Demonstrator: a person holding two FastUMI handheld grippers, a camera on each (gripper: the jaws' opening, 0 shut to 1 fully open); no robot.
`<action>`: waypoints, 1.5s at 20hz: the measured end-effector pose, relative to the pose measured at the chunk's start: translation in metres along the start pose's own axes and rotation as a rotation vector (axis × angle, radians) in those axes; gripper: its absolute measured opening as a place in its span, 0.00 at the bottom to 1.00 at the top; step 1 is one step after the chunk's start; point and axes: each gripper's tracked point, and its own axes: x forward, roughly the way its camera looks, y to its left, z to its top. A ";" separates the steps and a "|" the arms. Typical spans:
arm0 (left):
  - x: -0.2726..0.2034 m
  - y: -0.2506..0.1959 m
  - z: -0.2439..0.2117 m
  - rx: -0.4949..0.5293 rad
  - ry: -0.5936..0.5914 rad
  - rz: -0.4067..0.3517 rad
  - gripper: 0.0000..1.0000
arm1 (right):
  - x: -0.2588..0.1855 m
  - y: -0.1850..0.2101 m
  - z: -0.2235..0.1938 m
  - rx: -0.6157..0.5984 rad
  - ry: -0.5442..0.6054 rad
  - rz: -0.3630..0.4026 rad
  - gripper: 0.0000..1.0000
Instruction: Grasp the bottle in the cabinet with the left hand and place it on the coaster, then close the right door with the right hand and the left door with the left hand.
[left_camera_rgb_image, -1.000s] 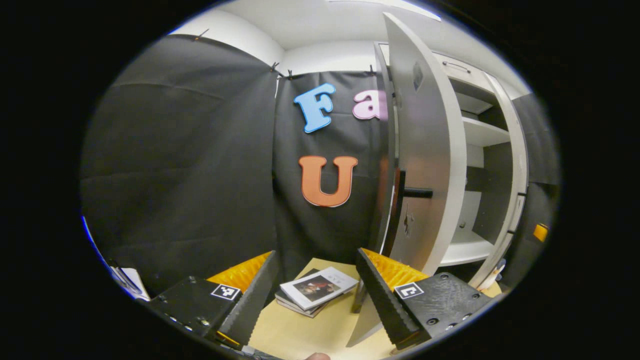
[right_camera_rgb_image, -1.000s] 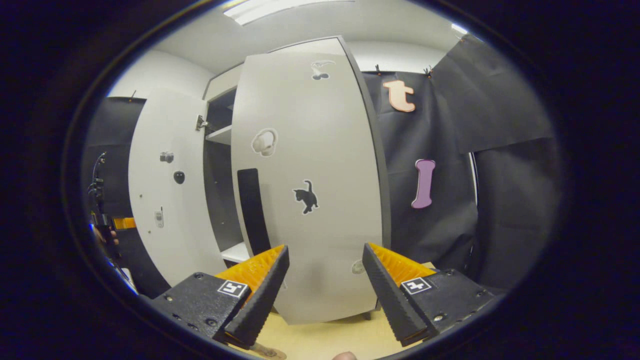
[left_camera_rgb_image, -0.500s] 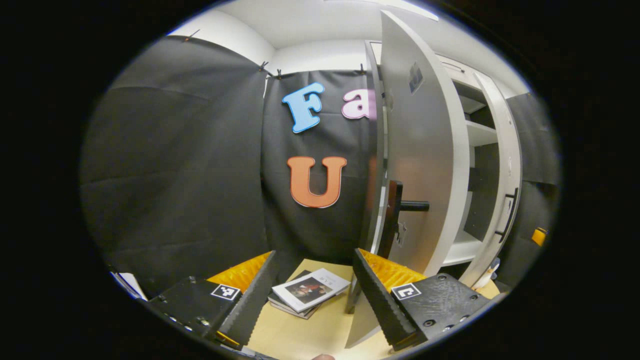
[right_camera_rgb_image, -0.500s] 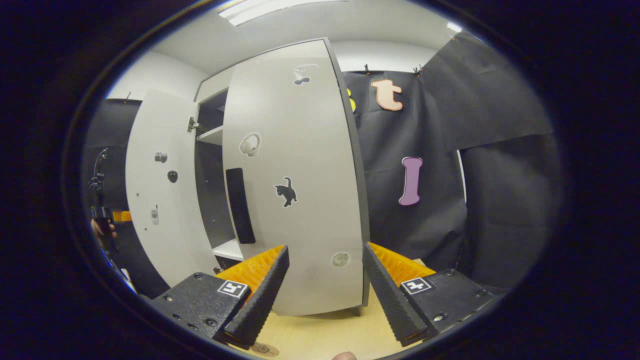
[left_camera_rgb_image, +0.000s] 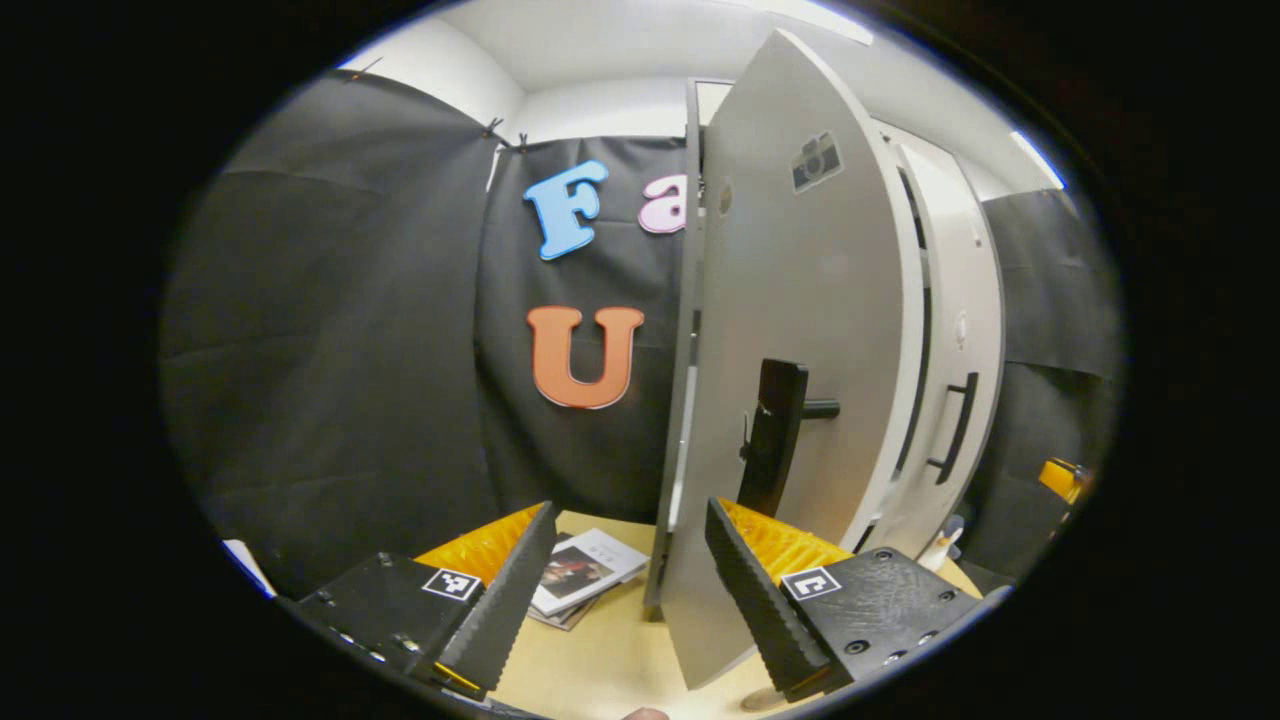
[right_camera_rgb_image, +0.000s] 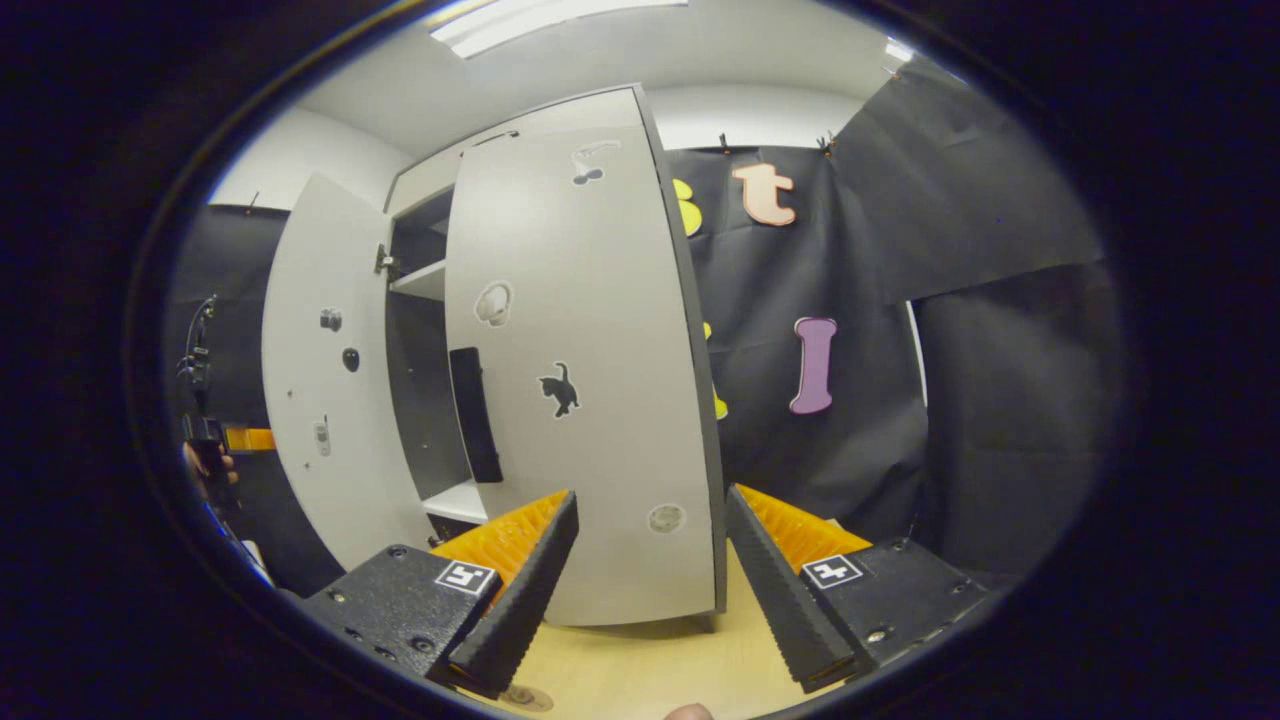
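In the left gripper view my left gripper (left_camera_rgb_image: 630, 600) is open close in front of the pale left cabinet door (left_camera_rgb_image: 800, 300). The door's lower corner stands between the fingers, near the right one. Its black handle (left_camera_rgb_image: 775, 440) sits just above them. Past it the right door (left_camera_rgb_image: 960, 340) is almost against the cabinet. A small whitish bottle-like thing (left_camera_rgb_image: 940, 547) stands low beside that door. In the right gripper view my right gripper (right_camera_rgb_image: 650, 590) is open, facing the right door (right_camera_rgb_image: 590, 400) and apart from it. The left door (right_camera_rgb_image: 320, 380) stands ajar, with a shelf (right_camera_rgb_image: 420, 282) showing in the gap.
A stack of books (left_camera_rgb_image: 585, 572) lies on the wooden table (left_camera_rgb_image: 610, 660) left of the cabinet. A hand holding the other gripper (right_camera_rgb_image: 212, 450) shows at the far left of the right gripper view. A small round disc (right_camera_rgb_image: 525, 697) lies on the table by my right gripper's fingers.
The left door has swung toward the cabinet, hiding the shelves in the left gripper view. The right door has swung further shut and sits farther from my right gripper.
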 end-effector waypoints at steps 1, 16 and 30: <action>0.001 -0.008 -0.001 -0.004 0.000 -0.018 0.87 | -0.002 -0.003 0.001 -0.003 0.000 -0.003 0.97; 0.042 -0.111 -0.015 -0.052 0.041 -0.216 0.95 | -0.031 -0.051 0.009 -0.015 -0.029 -0.109 0.97; 0.029 -0.137 0.002 0.033 0.010 -0.246 1.00 | -0.034 -0.026 0.038 -0.073 -0.090 -0.078 0.98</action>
